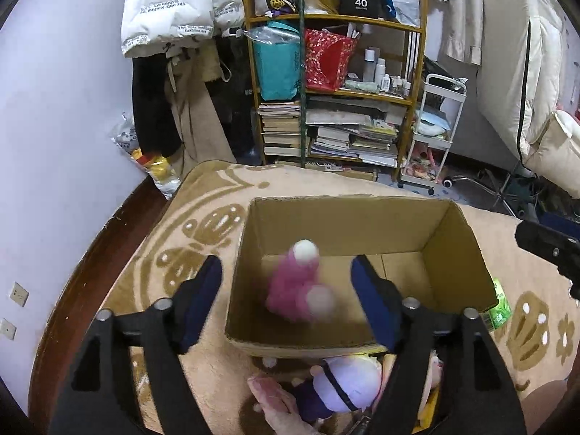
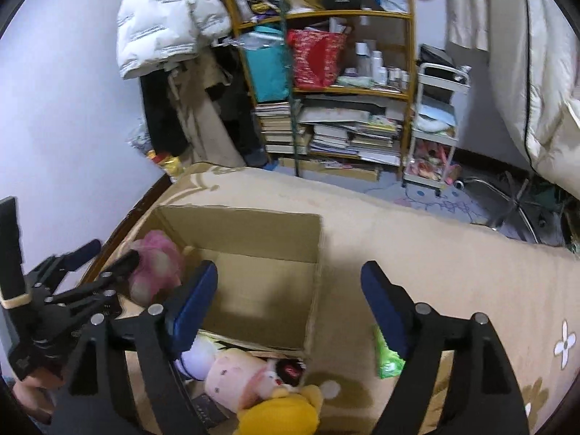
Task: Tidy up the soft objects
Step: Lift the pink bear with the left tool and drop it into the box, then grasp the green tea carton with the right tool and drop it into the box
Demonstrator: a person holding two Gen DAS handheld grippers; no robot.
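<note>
— Where were my hand-held grippers?
— Left hand-held gripper [image 1: 286,302] and right hand-held gripper [image 2: 289,304] both gaped wide, holding nothing.
— The pink plush toy [image 1: 302,288]?
— Blurred (mid-air, perhaps) inside the cardboard box [image 1: 453,250], beyond the plush pile [image 2: 253,380].

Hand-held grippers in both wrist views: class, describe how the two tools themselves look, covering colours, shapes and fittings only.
The left hand-held gripper and the right hand-held gripper look alike: a matte black plastic frame with cut-out openings, linkage arms joined by round silver pins, and two flat fingers faced with dark blue pads. No cables or markings show.
</note>
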